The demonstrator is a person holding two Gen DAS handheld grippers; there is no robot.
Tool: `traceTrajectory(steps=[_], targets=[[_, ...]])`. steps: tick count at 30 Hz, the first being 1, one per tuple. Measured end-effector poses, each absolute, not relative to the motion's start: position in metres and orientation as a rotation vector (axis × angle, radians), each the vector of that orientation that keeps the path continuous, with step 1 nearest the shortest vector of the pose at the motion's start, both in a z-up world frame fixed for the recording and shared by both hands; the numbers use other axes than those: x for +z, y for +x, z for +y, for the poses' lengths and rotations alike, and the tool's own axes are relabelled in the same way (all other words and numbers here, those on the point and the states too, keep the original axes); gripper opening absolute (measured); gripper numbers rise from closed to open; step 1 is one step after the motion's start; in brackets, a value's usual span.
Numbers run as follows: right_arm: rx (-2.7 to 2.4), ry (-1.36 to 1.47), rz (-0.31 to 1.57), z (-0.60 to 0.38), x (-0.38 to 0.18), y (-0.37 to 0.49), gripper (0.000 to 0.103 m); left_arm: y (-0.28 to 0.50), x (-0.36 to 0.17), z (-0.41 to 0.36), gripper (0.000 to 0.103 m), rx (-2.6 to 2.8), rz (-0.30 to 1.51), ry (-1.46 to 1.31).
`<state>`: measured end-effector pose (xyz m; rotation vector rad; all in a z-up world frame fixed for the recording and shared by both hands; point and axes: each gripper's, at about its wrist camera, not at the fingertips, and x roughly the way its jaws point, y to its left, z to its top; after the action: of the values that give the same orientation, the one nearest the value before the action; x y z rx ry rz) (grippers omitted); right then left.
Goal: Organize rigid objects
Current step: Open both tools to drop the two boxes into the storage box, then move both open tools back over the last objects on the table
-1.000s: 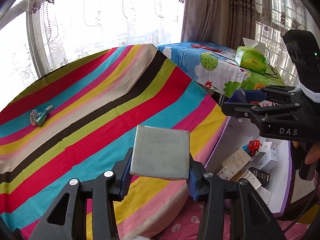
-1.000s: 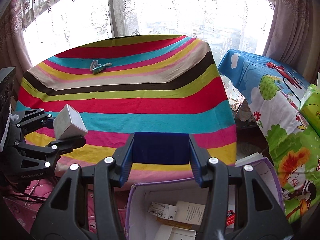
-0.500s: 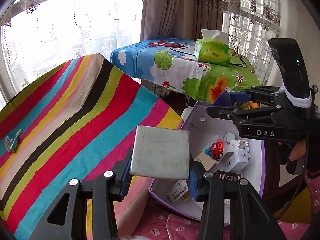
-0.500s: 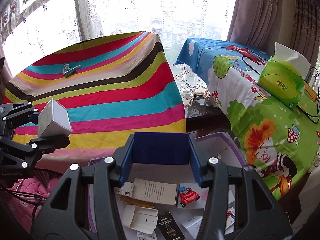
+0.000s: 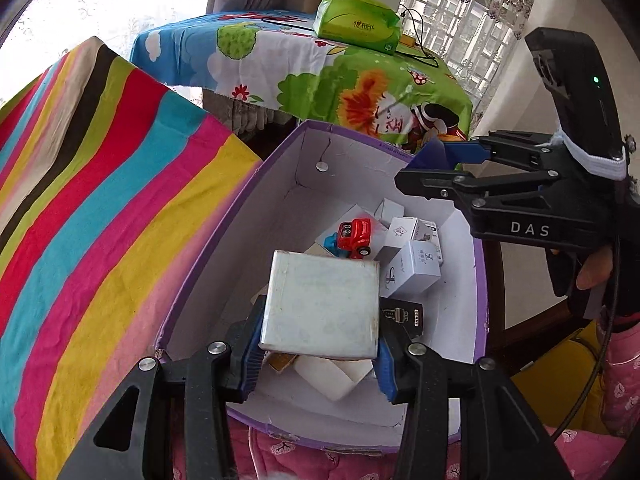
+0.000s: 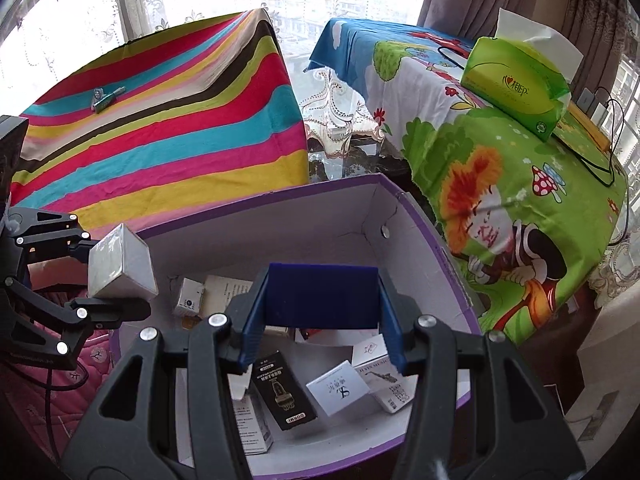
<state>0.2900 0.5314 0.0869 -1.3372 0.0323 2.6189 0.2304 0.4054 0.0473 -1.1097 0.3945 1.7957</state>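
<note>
My left gripper [image 5: 318, 344] is shut on a flat silver-grey box [image 5: 322, 304] and holds it above the open purple-rimmed storage box [image 5: 224, 240]. The same silver box [image 6: 120, 268] shows in the right wrist view over the storage box's left rim [image 6: 256, 200]. My right gripper [image 6: 322, 332] is shut on a dark blue box [image 6: 322, 296] above the storage box; it also shows in the left wrist view [image 5: 440, 164]. Inside lie a red toy car [image 5: 354, 234], white cartons [image 5: 412, 268] and a black carton [image 6: 280, 392].
A striped cloth-covered table [image 5: 100, 184] stands left of the storage box, with a small teal item [image 6: 106, 98] on its far side. A cartoon-print table [image 6: 500, 168] at the right carries a green tissue pack [image 6: 516, 84] and cables. Pink bedding [image 5: 624, 380] lies below.
Both grippers have swung right from over the striped table to above the storage box, each still holding its box. The storage box's inside has come fully into view.
</note>
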Motion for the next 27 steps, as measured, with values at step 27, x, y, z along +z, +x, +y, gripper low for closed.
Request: traceTrajectory(steps=[27], targets=[[3.092,-1.408,0.002,0.306,0.075,0.051,0.091,0.030,0.028,0.106,0.085,2.729,0.165,-1.265]])
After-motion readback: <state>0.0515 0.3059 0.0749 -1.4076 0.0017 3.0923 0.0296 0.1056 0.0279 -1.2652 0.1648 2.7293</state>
